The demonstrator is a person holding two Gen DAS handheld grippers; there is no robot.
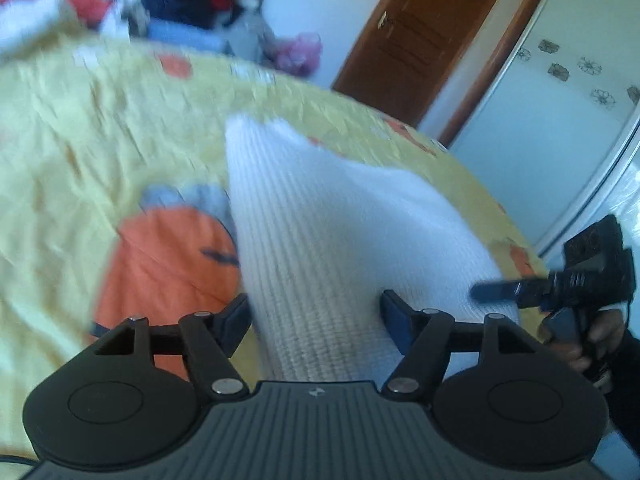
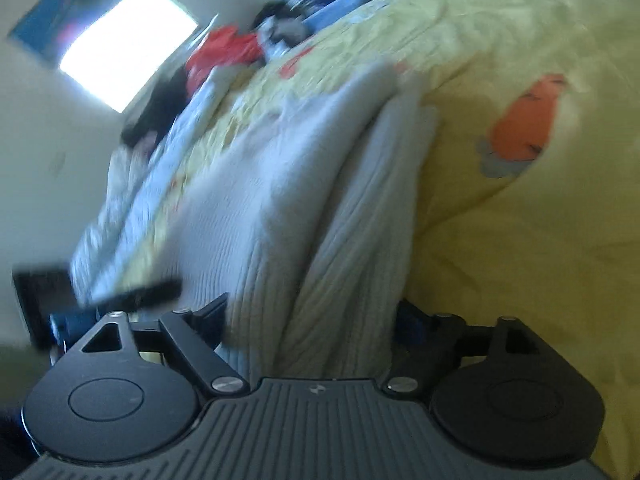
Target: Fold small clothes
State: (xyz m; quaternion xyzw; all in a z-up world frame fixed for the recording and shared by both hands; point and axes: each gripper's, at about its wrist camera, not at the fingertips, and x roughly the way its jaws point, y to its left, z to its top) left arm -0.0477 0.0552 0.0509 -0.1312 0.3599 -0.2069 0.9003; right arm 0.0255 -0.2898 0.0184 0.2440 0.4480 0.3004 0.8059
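Note:
A white ribbed knit garment point(image 1: 320, 220) lies on a yellow bedcover point(image 1: 100, 128) and rises toward the camera. In the left wrist view it fills the gap of my left gripper point(image 1: 316, 308), whose pads press its bunched edge from both sides. My right gripper point(image 1: 516, 304), held by a hand, reaches into the same cloth from the right. In the right wrist view the garment point(image 2: 320, 200) runs in folds up between the fingers of my right gripper point(image 2: 316, 312), which grips it. My left gripper point(image 2: 136, 294) is a blur at the left.
A heap of red, navy and grey clothes point(image 1: 180, 0) sits at the far side of the bed, seen again as the heap point(image 2: 232, 52). A brown door point(image 1: 420, 32) and a white wardrobe point(image 1: 560, 120) stand past the bed's right edge. A bright window point(image 2: 128, 40) is on the wall.

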